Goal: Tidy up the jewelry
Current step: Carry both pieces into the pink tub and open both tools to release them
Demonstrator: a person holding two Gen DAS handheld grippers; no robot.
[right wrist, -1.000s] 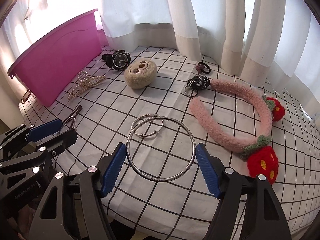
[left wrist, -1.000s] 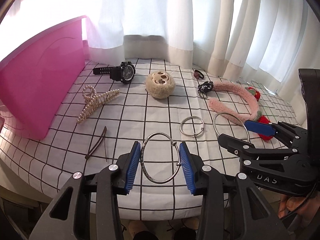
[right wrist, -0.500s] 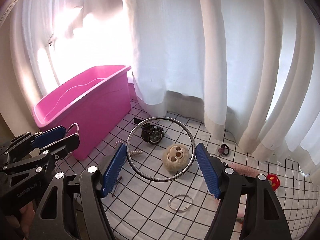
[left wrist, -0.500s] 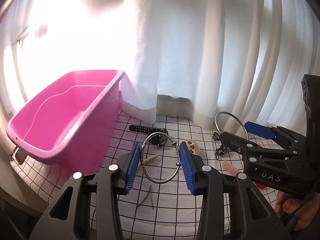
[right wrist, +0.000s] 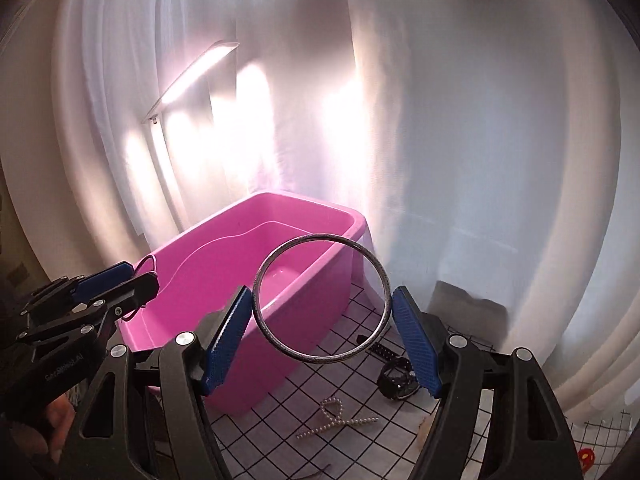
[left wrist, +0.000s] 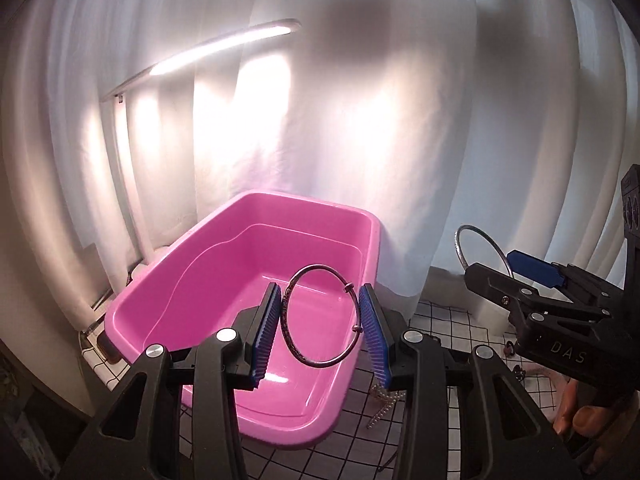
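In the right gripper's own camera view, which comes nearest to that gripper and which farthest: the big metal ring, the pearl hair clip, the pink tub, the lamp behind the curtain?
1. Large bangle: clamped between the right gripper fingers.
2. Pearl hair clip: on the checked cloth just below.
3. Pink tub: ahead, to the left; too close to the clip to rank surely.
4. Lamp bar: up high, behind the curtain.

Watch (right wrist: 396, 380) half hidden behind right tongs' pad; red ornament (right wrist: 586, 456) cut off at counter's right edge, blurred.
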